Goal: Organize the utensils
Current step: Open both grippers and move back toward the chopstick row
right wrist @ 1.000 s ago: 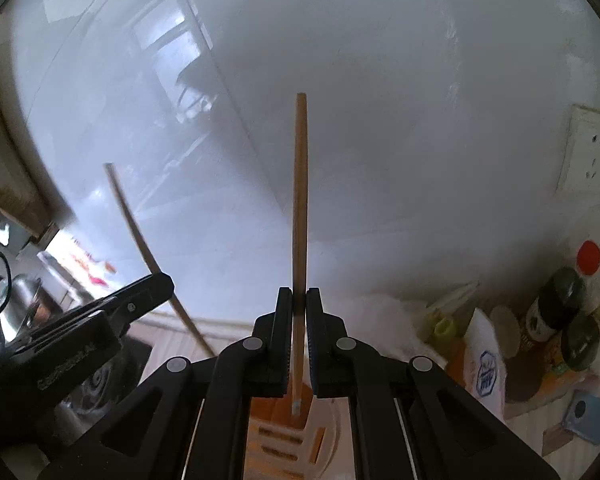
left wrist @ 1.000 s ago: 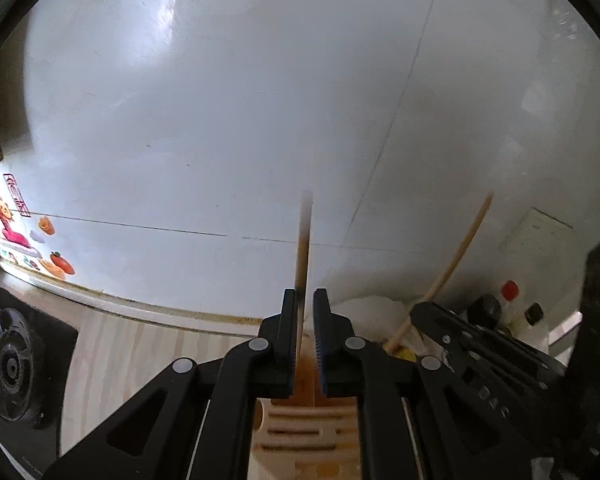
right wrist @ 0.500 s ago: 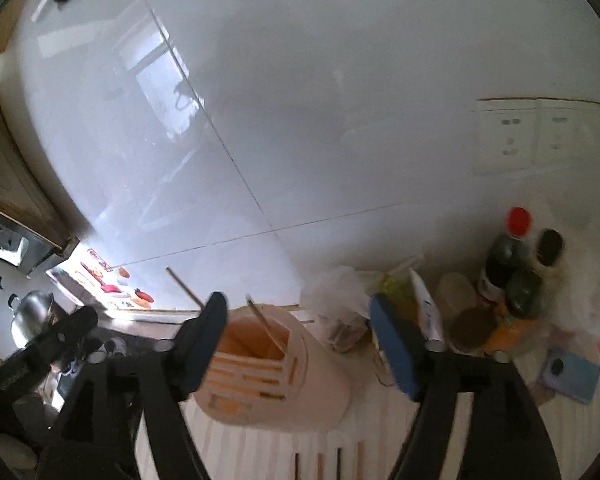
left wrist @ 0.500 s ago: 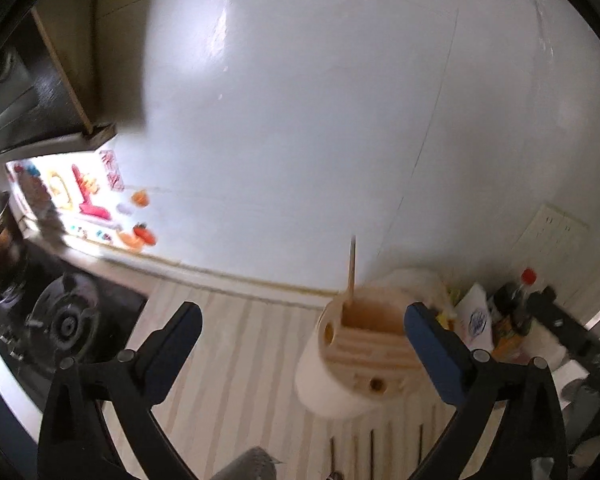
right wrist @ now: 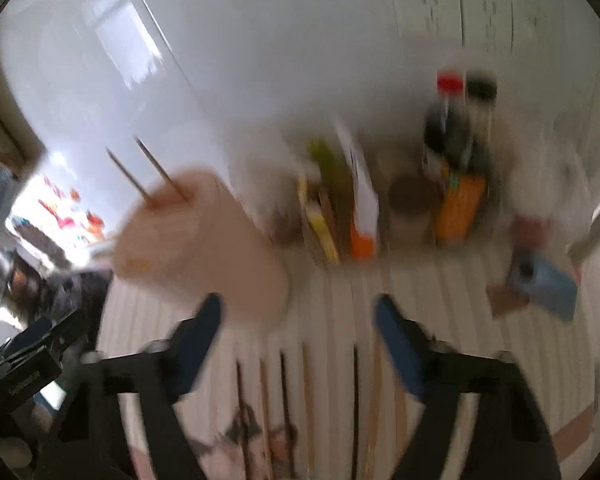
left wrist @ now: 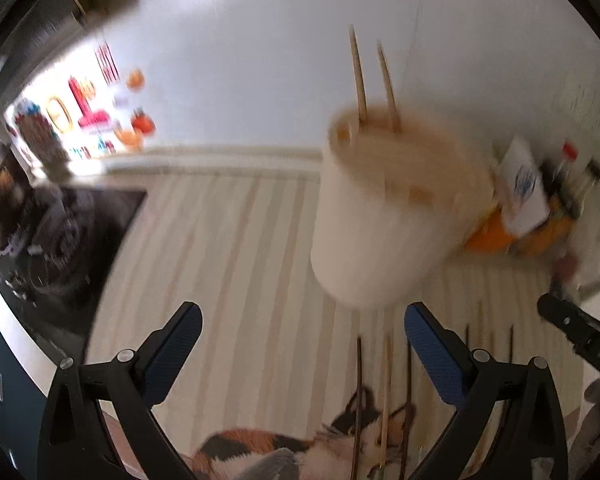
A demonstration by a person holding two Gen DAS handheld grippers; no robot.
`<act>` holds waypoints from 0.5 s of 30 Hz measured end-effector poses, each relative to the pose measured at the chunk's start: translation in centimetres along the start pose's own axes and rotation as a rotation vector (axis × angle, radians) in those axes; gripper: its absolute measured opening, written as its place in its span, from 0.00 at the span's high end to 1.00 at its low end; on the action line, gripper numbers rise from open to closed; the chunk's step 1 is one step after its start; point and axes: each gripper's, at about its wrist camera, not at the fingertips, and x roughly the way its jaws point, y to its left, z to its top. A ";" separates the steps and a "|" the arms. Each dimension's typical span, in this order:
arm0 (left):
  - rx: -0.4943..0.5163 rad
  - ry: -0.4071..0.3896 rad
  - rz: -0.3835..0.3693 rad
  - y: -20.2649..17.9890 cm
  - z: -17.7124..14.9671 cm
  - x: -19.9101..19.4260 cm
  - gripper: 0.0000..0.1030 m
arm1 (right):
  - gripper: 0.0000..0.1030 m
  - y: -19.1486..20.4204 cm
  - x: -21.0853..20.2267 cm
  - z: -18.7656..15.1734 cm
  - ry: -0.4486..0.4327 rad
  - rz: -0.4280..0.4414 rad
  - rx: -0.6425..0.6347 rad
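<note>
A cream utensil holder (left wrist: 384, 220) stands on the striped counter with two wooden chopsticks (left wrist: 374, 84) upright in it. It also shows in the right wrist view (right wrist: 200, 248), with the chopsticks (right wrist: 152, 172) leaning left. Several more chopsticks (left wrist: 384, 392) lie on the counter in front of the holder, also in the right wrist view (right wrist: 308, 400), partly over a cat-print cloth (left wrist: 300, 452). My left gripper (left wrist: 300, 344) is open and empty, just short of the holder. My right gripper (right wrist: 300, 332) is open and empty above the loose chopsticks. Both views are blurred.
A black gas stove (left wrist: 60, 240) lies at the left. Sauce bottles (right wrist: 456, 136), boxes (right wrist: 360, 200) and an orange packet (right wrist: 460, 208) stand against the white tiled wall behind the holder. A blue object (right wrist: 548, 284) lies at the right. Wall sockets (right wrist: 456, 8) sit above.
Both grippers released their chopsticks into the holder, opened wide and pulled back and down. Now two chopsticks stand in the holder and the loose chopsticks on the counter have come into view.
</note>
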 end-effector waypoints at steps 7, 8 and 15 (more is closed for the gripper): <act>0.026 0.279 -0.066 -2.2 -5.1 8.4 0.16 | 0.73 -3.4 7.5 -5.9 0.258 -0.037 0.037; 0.024 0.321 -0.081 -2.5 -5.9 9.6 0.24 | 0.80 -3.9 8.1 -6.5 0.277 -0.038 0.049; 0.084 0.414 -0.070 -4.6 -8.2 14.0 0.77 | 0.89 -6.2 10.5 -8.6 0.362 -0.024 0.086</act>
